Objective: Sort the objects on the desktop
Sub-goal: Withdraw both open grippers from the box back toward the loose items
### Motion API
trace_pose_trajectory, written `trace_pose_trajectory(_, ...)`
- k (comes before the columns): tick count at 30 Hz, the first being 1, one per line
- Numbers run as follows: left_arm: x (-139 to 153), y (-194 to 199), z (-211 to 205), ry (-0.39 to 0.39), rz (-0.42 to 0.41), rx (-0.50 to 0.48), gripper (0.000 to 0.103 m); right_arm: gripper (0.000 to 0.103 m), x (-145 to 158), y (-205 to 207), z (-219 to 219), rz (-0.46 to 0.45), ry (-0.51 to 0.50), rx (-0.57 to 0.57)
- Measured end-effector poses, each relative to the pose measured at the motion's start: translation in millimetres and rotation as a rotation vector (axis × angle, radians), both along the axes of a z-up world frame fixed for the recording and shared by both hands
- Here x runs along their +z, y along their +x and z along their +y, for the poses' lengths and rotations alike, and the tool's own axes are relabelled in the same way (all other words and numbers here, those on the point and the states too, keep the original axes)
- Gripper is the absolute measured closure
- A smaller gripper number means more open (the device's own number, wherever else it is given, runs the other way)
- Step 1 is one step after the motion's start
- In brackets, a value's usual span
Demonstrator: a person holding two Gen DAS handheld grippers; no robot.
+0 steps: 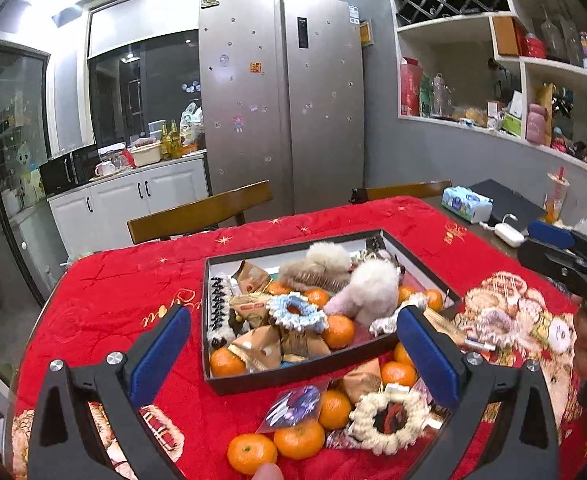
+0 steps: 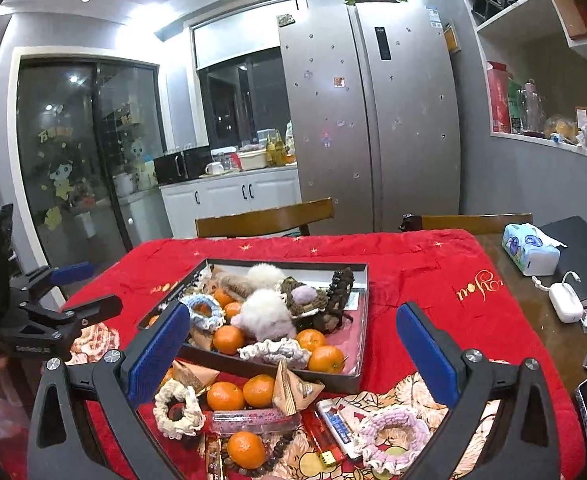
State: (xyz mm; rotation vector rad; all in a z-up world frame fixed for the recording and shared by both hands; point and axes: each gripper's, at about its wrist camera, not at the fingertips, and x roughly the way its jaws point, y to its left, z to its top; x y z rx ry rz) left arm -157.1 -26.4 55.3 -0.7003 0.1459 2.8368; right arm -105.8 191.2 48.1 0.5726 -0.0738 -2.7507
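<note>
We hold our left gripper (image 1: 293, 354) above the near edge of the surface (image 1: 105, 292), which is covered by a red embroidered cloth; its blue-padded fingers (image 1: 161, 354) are spread wide and grip nothing. Between them in the left wrist view sits the shallow black tray (image 1: 293, 374), crowded with tangerines, snack packets, fluffy hair clips, a black claw clip (image 1: 218, 307) along its left wall and a pale blue crocheted scrunchie (image 1: 296, 311) near the middle. In front of the tray, loose on the cloth, lie several tangerines (image 1: 299, 438), a cream crocheted scrunchie (image 1: 389, 418) and a small purple packet (image 1: 293, 406).

Our right gripper (image 2: 293, 354) is likewise wide open with nothing between its fingers (image 2: 427, 356). Below it in the right wrist view we see more loose things near the tray's front wall: a pink-and-white scrunchie (image 2: 393, 436), a red lighter (image 2: 325, 440), a white-and-blue packet (image 2: 339, 420), a triangular tan snack packet (image 2: 291, 390), a pink tube (image 2: 253, 418) and a string of brown beads (image 2: 281, 446).

At the far right edge of the surface, off the cloth, rest a tissue pack (image 2: 529, 250) and a white charger (image 2: 565, 302).
</note>
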Motion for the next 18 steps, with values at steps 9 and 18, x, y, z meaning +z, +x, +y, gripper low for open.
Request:
trace_pose_trajectory(9,-16,-4,-25,0.012,-0.026,0.043,0.0,0.0,-12,-14,-13,-0.046,0.017,0.003)
trace_pose_trajectory(18,-56,-13,-35,-0.043,-0.141,-0.013,0.0,0.018,-26,-39,-34,-0.128,0.043,-0.012)
